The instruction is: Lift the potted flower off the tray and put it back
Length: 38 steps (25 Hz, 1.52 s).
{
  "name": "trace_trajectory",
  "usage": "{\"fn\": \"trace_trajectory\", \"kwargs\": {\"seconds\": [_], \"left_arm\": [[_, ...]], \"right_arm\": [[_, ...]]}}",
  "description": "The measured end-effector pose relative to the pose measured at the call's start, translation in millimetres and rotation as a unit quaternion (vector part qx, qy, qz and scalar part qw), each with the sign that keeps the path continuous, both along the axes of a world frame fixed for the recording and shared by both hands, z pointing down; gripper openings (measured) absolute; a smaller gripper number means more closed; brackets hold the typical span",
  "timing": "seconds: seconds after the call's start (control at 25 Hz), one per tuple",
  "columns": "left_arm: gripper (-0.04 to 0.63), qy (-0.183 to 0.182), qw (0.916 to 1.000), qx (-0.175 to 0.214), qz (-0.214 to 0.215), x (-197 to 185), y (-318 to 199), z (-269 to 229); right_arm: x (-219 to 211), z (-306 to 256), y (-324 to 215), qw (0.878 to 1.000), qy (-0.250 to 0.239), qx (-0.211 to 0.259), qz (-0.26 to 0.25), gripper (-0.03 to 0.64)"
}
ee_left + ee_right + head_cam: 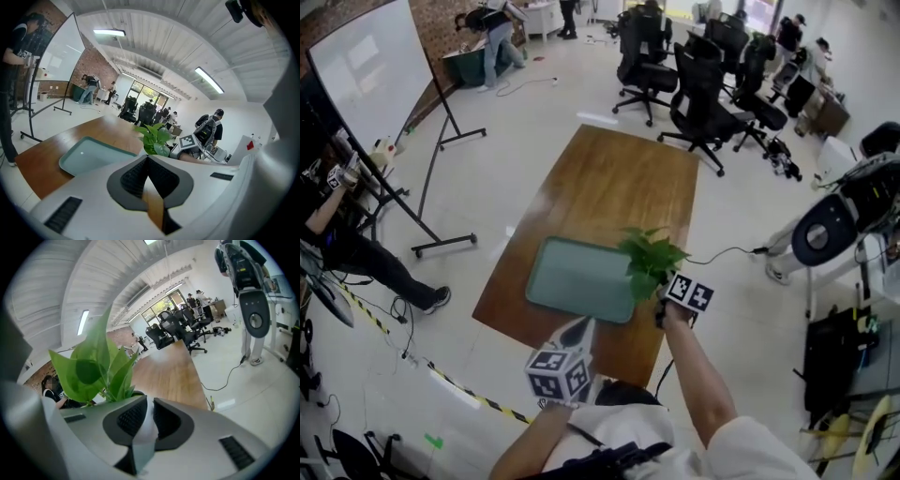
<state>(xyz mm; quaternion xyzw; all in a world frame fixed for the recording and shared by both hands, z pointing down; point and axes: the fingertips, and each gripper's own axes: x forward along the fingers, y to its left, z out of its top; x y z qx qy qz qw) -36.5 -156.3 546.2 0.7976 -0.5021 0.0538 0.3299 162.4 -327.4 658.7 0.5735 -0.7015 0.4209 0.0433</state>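
Observation:
The potted flower has broad green leaves, and they cover its pot in the head view. It sits at the right edge of the pale green tray on the wooden table. My right gripper is shut on the pot's white rim, with the leaves rising just left of its jaws. The pot's base is hidden, so I cannot tell whether it touches the tray. My left gripper hovers over the table's near edge, below the tray, shut with nothing between its pads. The plant shows beyond its jaws.
A whiteboard on a wheeled stand is left of the table. Several office chairs stand beyond its far end. A cable runs over the floor to a machine on the right. A seated person is at the left.

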Motion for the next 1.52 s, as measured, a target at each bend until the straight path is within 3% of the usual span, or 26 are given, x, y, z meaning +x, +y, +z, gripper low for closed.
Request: {"fn": "trace_trajectory", "kwargs": {"seconds": [0.4, 0.88, 1.16, 1.52], "left_arm": [[-0.009, 0.006, 0.9992, -0.015, 0.037, 27.4, 9.5, 10.7], [-0.009, 0.013, 0.9988, -0.036, 0.031, 24.6, 12.4, 22.1], [-0.009, 0.014, 0.9986, -0.036, 0.037, 25.9, 16.9, 22.5], [-0.009, 0.014, 0.9981, -0.026, 0.055, 28.4, 44.4, 25.1]], "right_arm": [[47.3, 40.6, 44.5, 0.998, 0.000, -0.037, 0.047, 0.048], [48.3, 58.4, 55.7, 0.997, -0.009, -0.045, 0.057, 0.072], [52.5, 46.9, 62.9, 0.997, -0.020, -0.020, 0.075, 0.129], [70.4, 15.4, 109.9, 0.994, -0.019, 0.013, 0.103, 0.129]]}}
